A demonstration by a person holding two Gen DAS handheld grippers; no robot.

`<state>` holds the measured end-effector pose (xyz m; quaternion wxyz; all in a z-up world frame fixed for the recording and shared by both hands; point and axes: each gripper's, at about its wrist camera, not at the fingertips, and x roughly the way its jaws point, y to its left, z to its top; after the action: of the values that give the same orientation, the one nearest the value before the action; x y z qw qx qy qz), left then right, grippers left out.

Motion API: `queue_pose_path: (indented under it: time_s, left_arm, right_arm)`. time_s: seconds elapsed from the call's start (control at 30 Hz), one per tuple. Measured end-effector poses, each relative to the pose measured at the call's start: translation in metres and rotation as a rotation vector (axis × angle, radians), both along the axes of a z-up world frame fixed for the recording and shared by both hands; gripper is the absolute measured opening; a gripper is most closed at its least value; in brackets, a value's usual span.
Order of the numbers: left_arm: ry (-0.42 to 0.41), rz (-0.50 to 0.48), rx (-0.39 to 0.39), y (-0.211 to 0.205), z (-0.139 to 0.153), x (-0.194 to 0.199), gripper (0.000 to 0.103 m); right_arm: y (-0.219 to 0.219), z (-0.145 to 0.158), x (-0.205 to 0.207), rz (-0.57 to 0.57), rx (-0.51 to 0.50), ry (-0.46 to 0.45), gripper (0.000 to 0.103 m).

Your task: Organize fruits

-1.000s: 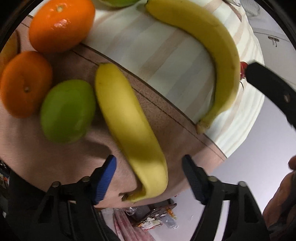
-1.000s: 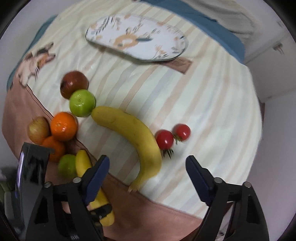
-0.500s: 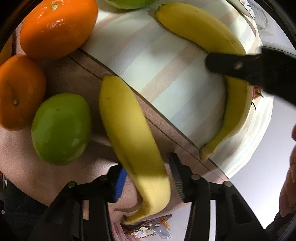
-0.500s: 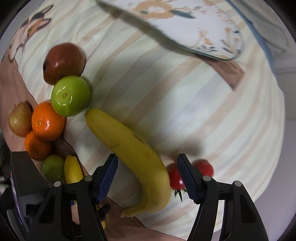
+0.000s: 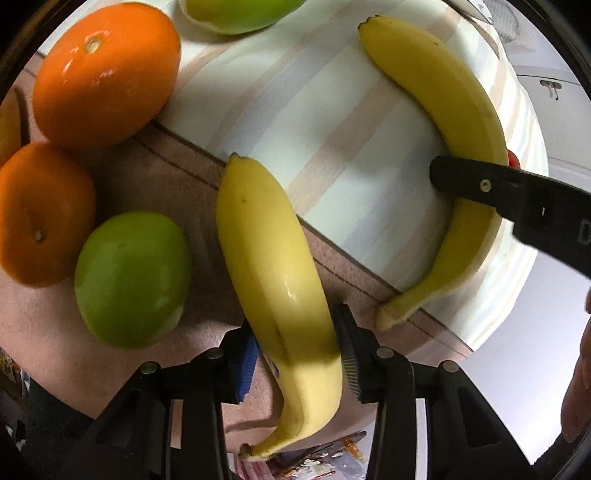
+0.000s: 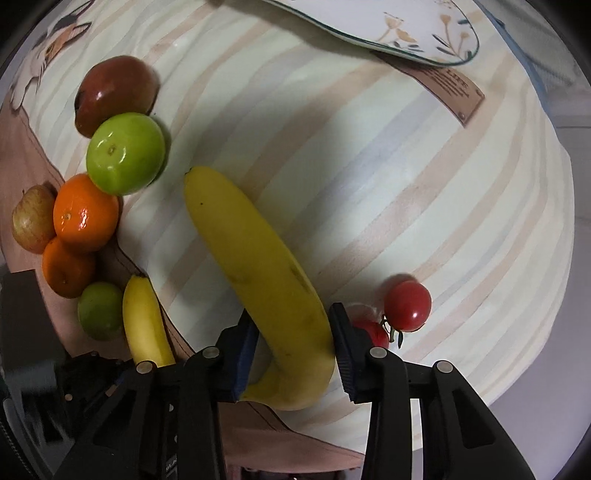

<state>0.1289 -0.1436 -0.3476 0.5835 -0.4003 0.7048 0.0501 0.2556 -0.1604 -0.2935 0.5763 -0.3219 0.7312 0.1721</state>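
My left gripper (image 5: pixel 295 350) is shut on the small banana (image 5: pixel 273 266), which lies on the brown cloth edge; it also shows in the right wrist view (image 6: pixel 146 321). My right gripper (image 6: pixel 291 343) is shut on the large banana (image 6: pixel 258 266) on the striped cloth; that banana shows in the left wrist view (image 5: pixel 454 110) with a right finger (image 5: pixel 517 199) across it. Two oranges (image 5: pixel 99 70) (image 5: pixel 40 214) and a green fruit (image 5: pixel 133 277) lie left of the small banana.
A green apple (image 6: pixel 125 151), a dark red apple (image 6: pixel 114 92) and a pale apple (image 6: pixel 31 218) lie at left. Two cherry tomatoes (image 6: pixel 406 299) sit right of the right gripper. A floral plate (image 6: pixel 406 26) is at the back. The table edge is close.
Both grippers have moved forward and closed, the left on the small banana and the right on the large banana.
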Motion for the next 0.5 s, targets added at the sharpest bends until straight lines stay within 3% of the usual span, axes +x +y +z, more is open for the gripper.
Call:
queue_pose_path:
  time_s: [0.23, 0.5]
  left_arm:
    - [-0.039, -0.042, 0.047, -0.014, 0.003, 0.004, 0.035]
    - [-0.131, -0.153, 0.171, -0.029, 0.036, 0.019, 0.032]
  right_arm:
    - [0.024, -0.021, -0.007, 0.015, -0.034, -0.056, 0.044]
    - [0.010, 0.006, -0.005, -0.106, 0.067, -0.187, 0.039]
